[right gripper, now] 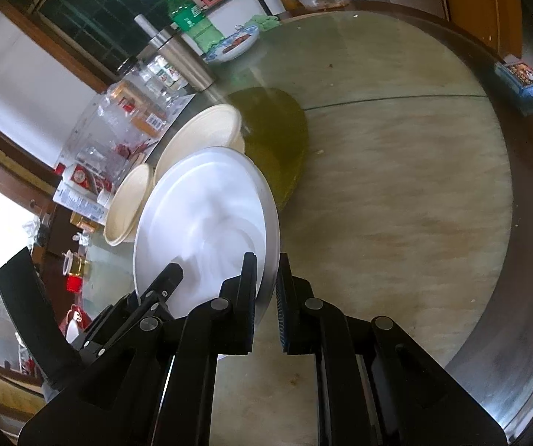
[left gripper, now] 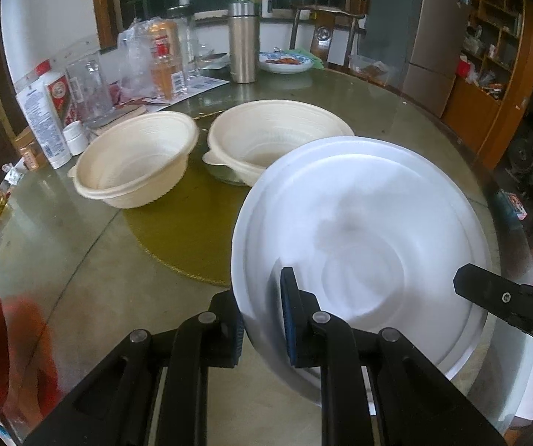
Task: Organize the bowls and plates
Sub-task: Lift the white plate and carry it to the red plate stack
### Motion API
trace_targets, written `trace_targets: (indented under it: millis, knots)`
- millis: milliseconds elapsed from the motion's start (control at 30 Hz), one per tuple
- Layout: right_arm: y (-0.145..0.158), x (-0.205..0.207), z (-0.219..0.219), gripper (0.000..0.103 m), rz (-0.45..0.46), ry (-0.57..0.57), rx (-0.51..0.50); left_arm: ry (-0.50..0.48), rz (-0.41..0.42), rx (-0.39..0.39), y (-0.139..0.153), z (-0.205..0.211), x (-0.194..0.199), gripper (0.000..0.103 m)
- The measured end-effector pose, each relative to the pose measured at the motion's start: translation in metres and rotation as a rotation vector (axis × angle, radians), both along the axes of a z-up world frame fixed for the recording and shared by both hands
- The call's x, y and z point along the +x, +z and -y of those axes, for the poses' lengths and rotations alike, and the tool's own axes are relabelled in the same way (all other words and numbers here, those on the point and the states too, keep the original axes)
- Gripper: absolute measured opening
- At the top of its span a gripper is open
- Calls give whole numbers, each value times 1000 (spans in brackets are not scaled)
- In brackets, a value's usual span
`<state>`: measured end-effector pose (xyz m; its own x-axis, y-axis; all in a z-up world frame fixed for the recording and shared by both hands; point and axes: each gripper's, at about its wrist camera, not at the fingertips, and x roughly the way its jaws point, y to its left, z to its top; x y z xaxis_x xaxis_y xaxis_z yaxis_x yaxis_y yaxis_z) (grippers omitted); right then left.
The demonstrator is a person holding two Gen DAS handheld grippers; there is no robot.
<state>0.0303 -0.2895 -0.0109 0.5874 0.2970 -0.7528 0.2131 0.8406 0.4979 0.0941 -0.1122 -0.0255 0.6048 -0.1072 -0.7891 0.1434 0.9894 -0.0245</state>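
A white plate (left gripper: 359, 230) hangs tilted above the glass-topped round table (left gripper: 80, 260), gripped on two sides. My left gripper (left gripper: 262, 316) is shut on its near left rim. A finger (left gripper: 485, 293) of the right gripper shows at the plate's right edge. In the right wrist view my right gripper (right gripper: 266, 290) is shut on the rim of the same white plate (right gripper: 207, 215), and the left gripper's fingers (right gripper: 166, 282) reach onto the plate from the lower left. Two cream bowls (left gripper: 136, 160) (left gripper: 277, 137) stand side by side on the table beyond the plate.
An olive round mat (left gripper: 184, 230) lies under the glass by the bowls. Behind them stand a steel flask (left gripper: 244, 44), a blue-patterned dish with food (left gripper: 285, 62), bottles and a clear bag (left gripper: 155, 55). A blue box (right gripper: 522, 78) sits at the table's far rim.
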Motion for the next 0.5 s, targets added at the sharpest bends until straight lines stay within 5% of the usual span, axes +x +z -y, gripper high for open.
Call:
trace_targets:
  millis: [500]
  knots:
    - [9,-3,-39,10,34,57,-39,52,33,-30,10,-39,-17,16]
